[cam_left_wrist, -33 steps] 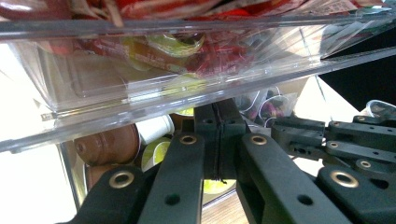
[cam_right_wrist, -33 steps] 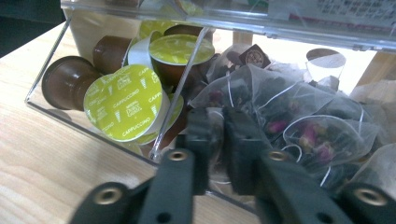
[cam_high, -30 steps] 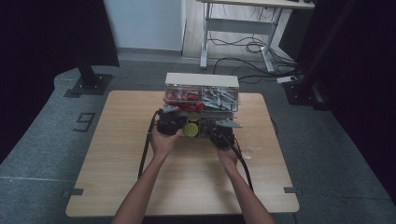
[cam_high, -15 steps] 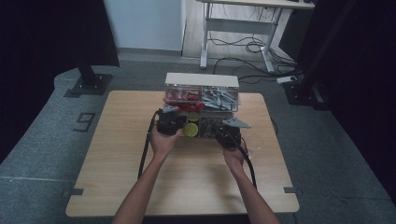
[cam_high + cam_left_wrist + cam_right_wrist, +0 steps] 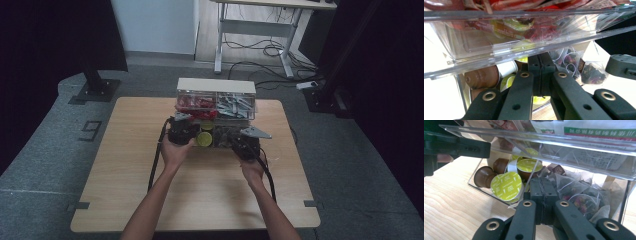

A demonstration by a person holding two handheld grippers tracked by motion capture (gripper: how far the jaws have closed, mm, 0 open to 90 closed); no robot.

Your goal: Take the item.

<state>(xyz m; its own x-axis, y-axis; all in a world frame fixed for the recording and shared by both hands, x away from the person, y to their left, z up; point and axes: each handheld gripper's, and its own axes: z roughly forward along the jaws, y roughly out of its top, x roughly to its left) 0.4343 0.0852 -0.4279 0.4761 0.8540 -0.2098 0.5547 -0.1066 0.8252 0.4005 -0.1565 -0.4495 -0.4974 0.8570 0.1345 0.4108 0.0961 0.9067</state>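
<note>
A clear plastic drawer organizer (image 5: 216, 88) stands at the back middle of the wooden table (image 5: 125, 165). Its lower drawer (image 5: 223, 142) sticks out toward me and holds coffee capsules, one with a yellow-green lid (image 5: 203, 139) (image 5: 506, 185), and tea bags (image 5: 584, 200) (image 5: 574, 62). My left gripper (image 5: 182, 131) (image 5: 541, 62) is shut, its tips under the upper drawer (image 5: 524, 37) next to brown capsules (image 5: 482, 77). My right gripper (image 5: 245, 145) (image 5: 543, 187) is shut too, its tips against the lower drawer's front. Whether either pinches the clear wall is unclear.
The upper drawer holds red packets (image 5: 195, 104) on the left and grey-white packets (image 5: 235, 104) on the right. The table's near half is bare wood. A desk frame with loose cables (image 5: 260, 50) stands on the floor beyond the table.
My right gripper has shifted slightly to the right and turned, so its grey plate now shows. The left gripper and the drawer have stayed put.
</note>
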